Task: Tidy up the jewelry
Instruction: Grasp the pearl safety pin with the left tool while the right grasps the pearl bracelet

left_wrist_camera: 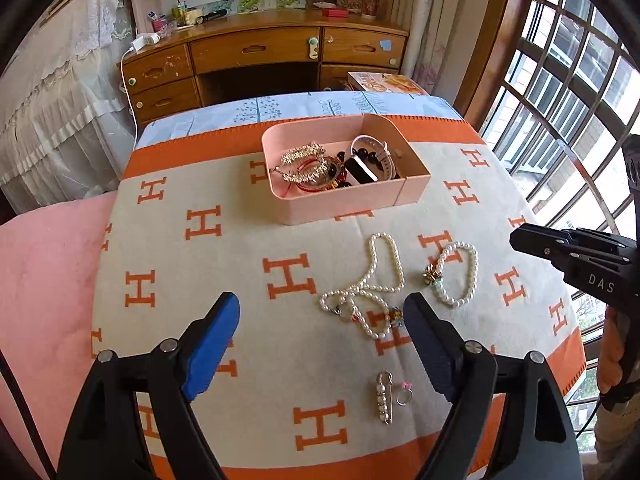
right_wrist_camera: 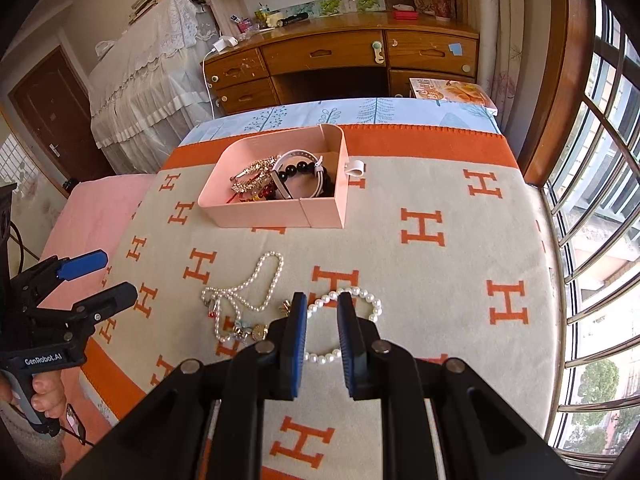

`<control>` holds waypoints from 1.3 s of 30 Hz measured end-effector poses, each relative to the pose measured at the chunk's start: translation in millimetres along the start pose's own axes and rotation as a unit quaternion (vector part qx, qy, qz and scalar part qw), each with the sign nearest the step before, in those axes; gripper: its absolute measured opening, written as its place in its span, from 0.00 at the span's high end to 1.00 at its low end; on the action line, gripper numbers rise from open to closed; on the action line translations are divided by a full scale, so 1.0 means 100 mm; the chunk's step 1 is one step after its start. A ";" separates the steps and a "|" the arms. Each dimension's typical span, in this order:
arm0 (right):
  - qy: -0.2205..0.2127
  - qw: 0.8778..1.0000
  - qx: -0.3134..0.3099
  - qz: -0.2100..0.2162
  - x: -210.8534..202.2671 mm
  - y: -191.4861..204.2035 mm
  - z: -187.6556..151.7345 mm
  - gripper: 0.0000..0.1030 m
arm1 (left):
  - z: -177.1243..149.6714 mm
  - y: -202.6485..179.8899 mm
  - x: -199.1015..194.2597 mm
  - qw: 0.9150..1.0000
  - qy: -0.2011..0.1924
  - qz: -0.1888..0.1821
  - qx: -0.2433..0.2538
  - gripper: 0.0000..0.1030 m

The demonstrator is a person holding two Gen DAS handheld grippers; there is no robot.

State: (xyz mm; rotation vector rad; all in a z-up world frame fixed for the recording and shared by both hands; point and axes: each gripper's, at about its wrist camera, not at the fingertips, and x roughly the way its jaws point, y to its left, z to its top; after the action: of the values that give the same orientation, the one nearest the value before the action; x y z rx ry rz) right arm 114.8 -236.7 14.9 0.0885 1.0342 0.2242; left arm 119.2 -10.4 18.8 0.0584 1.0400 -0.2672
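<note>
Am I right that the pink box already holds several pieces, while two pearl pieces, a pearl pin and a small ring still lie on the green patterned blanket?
Nearly: the blanket is beige with orange H letters, not green, as the left wrist view shows. The rest stands: the pink box holds several pieces, and the pearl necklace, pearl bracelet, pearl pin and ring lie outside it.
</note>
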 end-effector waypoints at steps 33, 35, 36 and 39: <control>0.099 0.992 -0.010 -0.078 0.86 -0.18 -0.16 0.92 | -0.61 -0.30 0.81 0.983 0.176 -0.059 -0.015 0.83; 0.099 0.992 -0.005 -0.073 0.83 -0.24 -0.19 0.92 | -0.60 -0.32 0.81 0.982 0.181 -0.054 -0.010 0.84; 0.098 0.993 -0.003 -0.072 0.81 -0.23 -0.20 0.92 | -0.59 -0.33 0.80 0.982 0.183 -0.052 -0.007 0.84; 0.099 0.993 0.001 -0.067 0.79 -0.28 -0.23 0.92 | -0.59 -0.41 0.81 0.981 0.188 -0.039 0.010 0.84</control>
State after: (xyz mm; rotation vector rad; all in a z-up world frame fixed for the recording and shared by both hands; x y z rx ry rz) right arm 138.1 -247.1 -68.4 -0.0019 1.2326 0.1105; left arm 97.8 -54.7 -77.3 0.0895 1.4174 -0.3464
